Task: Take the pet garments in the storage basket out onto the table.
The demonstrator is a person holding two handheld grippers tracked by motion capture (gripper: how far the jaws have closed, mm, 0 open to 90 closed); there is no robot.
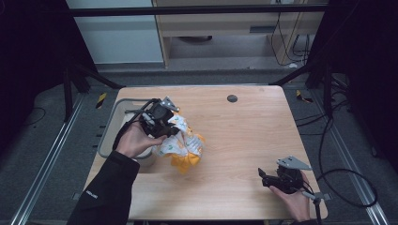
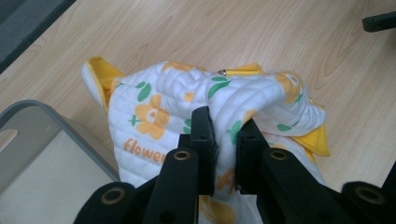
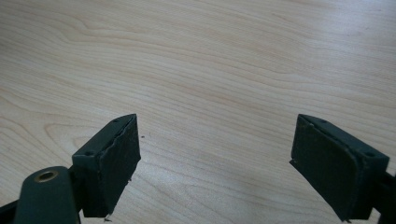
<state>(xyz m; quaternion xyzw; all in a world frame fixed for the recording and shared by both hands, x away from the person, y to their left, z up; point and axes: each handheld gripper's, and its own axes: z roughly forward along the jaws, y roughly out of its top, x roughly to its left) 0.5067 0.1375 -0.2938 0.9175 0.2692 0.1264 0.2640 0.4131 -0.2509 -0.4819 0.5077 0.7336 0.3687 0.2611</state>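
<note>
The left gripper [image 2: 226, 128] is clamped on the cloth [image 2: 187, 102] beside the bin [image 1: 112, 123]; the high view shows this bin whole. The right gripper [image 3: 215, 163] has its jaws wide apart over the bare table [image 3: 210, 60].

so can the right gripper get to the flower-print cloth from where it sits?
Probably yes. The right gripper rests open on bare table, with nothing between it and the cloth. The left gripper already pinches the cloth's top, so the near yellow edge looks freest.
</note>
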